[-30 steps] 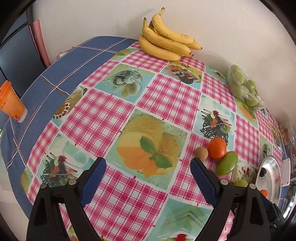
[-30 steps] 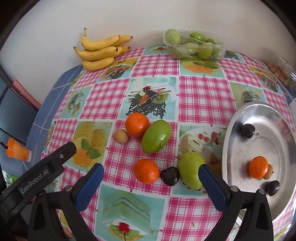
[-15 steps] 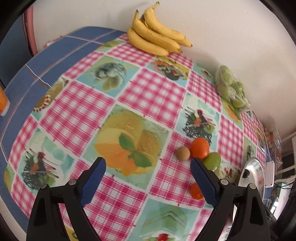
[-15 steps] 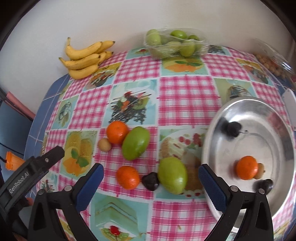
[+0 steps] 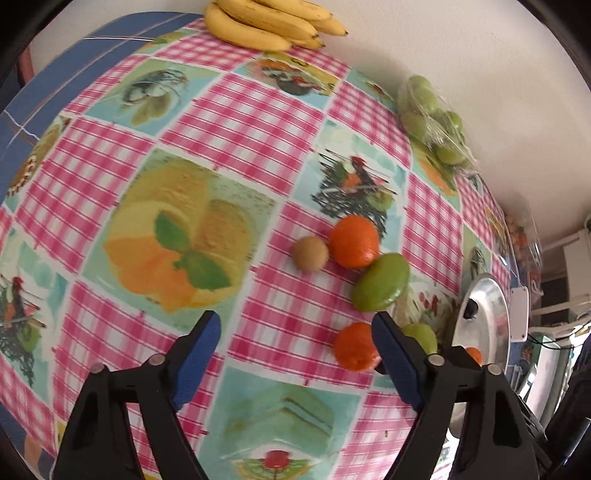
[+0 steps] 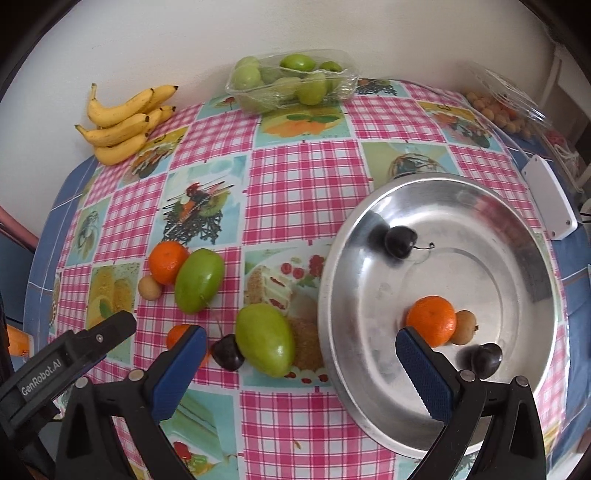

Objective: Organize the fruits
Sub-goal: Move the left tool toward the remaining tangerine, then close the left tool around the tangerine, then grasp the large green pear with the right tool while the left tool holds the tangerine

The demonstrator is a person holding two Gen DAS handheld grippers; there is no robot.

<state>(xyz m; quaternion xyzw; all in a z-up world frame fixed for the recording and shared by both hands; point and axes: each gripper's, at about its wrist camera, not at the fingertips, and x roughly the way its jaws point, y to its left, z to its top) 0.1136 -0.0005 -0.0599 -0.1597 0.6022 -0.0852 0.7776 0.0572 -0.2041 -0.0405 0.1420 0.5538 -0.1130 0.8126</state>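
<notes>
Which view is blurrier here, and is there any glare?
Left wrist: motion blur smears the tablecloth checks, with strong fisheye bending at the edges. Right wrist: sharper; the metal plate shows soft bright reflections, and the cherries cast blurry dark shadows on it.

The right tool's blue finger (image 6: 181, 369) covers part of an orange (image 6: 176, 335); the bananas (image 5: 269, 22) run off the top edge.
</notes>
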